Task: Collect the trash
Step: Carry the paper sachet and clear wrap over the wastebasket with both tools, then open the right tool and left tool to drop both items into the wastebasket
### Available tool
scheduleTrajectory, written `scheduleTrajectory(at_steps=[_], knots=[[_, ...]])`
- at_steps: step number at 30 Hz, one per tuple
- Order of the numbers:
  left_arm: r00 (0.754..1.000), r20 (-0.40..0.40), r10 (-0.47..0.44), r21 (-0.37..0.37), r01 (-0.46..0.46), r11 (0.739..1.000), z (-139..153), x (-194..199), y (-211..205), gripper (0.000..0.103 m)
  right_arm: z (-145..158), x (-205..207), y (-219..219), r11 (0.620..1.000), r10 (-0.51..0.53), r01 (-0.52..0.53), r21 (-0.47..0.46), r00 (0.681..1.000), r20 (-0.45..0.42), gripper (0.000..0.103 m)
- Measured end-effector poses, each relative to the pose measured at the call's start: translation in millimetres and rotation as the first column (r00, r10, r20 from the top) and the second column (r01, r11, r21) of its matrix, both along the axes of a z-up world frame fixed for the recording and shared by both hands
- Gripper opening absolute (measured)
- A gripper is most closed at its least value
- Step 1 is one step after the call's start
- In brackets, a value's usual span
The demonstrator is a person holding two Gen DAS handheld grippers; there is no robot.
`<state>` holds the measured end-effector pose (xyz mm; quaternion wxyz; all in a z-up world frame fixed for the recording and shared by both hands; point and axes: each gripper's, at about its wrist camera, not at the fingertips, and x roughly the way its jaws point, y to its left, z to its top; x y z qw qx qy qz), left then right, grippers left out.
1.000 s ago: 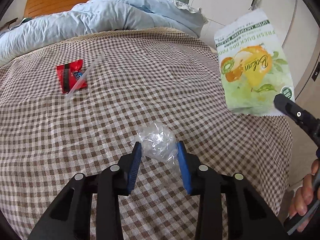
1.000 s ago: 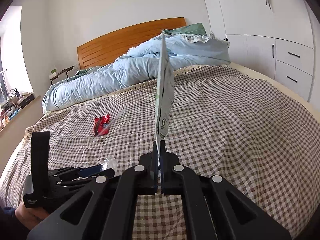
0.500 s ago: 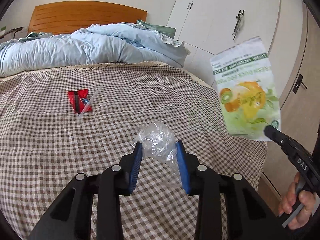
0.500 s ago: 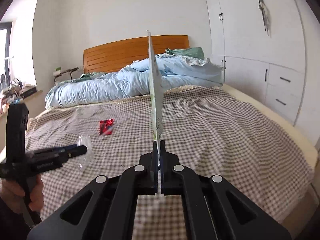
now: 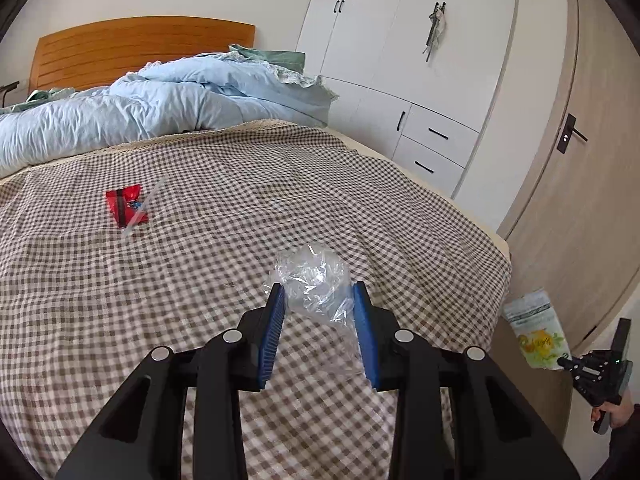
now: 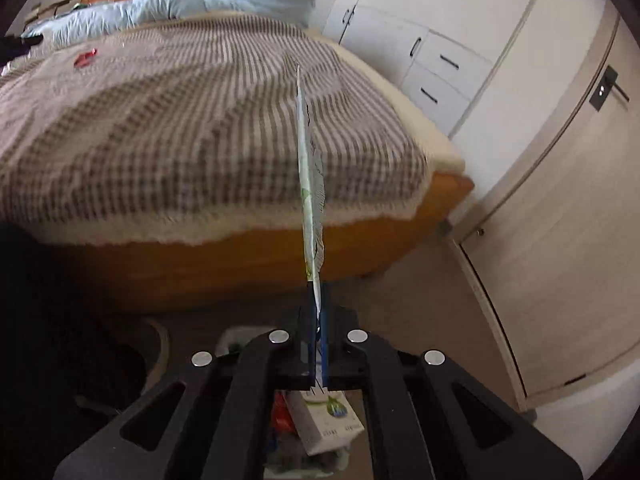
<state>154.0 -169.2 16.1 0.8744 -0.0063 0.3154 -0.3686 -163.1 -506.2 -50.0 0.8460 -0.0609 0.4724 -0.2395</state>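
Note:
My left gripper (image 5: 318, 296) is shut on a crumpled clear plastic wrapper (image 5: 312, 276), its blue pads pressing both sides, held above the checked bedspread (image 5: 240, 200). A red wrapper (image 5: 126, 208) with a clear strip (image 5: 146, 208) across it lies farther up the bed; it also shows as the red wrapper (image 6: 85, 58) in the right wrist view. My right gripper (image 6: 318, 292) is shut on a green-and-white snack bag (image 6: 310, 168), seen edge-on, past the foot of the bed. From the left wrist view, that bag (image 5: 536, 334) hangs low beside the bed in the right gripper (image 5: 568, 362). A bin (image 6: 236, 336) with trash sits directly under the right gripper.
A rumpled blue duvet (image 5: 160, 100) covers the head of the bed below a wooden headboard (image 5: 140, 48). White wardrobes with drawers (image 5: 432, 140) and a pale door (image 5: 580, 160) stand to the right. The wooden bed frame (image 6: 240, 264) faces the bin. A white box (image 6: 328, 420) lies in the bin.
The right gripper swung the snack bag off the bed's end and down to above the bin on the floor. The left gripper rose and drew back with the clear plastic held.

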Motion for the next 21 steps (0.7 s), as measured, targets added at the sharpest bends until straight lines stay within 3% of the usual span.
scheduleTrajectory(at_steps=[3, 6, 12, 17, 21], knots=[[0.998, 0.018, -0.056, 0.001, 0.056, 0.998, 3, -27, -22, 0.032, -29, -24, -16, 0.997, -0.03, 0.034, 0.075, 0.998, -0.048, 0.001], [0.992, 0.025, -0.124, -0.007, 0.124, 0.992, 8, -53, -42, 0.032, -50, -37, -6, 0.987, 0.005, 0.006, 0.161, 0.998, -0.07, 0.001], [0.964, 0.002, -0.266, -0.008, 0.266, 0.964, 7, -100, -87, 0.032, -117, -45, 1, 0.959, 0.04, 0.003, 0.284, 0.988, -0.146, 0.001], [0.95, -0.043, -0.31, -0.018, 0.309, 0.951, -2, -121, -111, 0.032, -196, -40, -19, 0.896, -0.022, 0.12, 0.428, 0.974, -0.227, 0.001], [0.94, -0.077, -0.333, -0.007, 0.333, 0.943, -10, -133, -129, 0.032, -240, -33, -28, 0.855, -0.05, 0.196, 0.479, 0.953, -0.299, 0.002]])
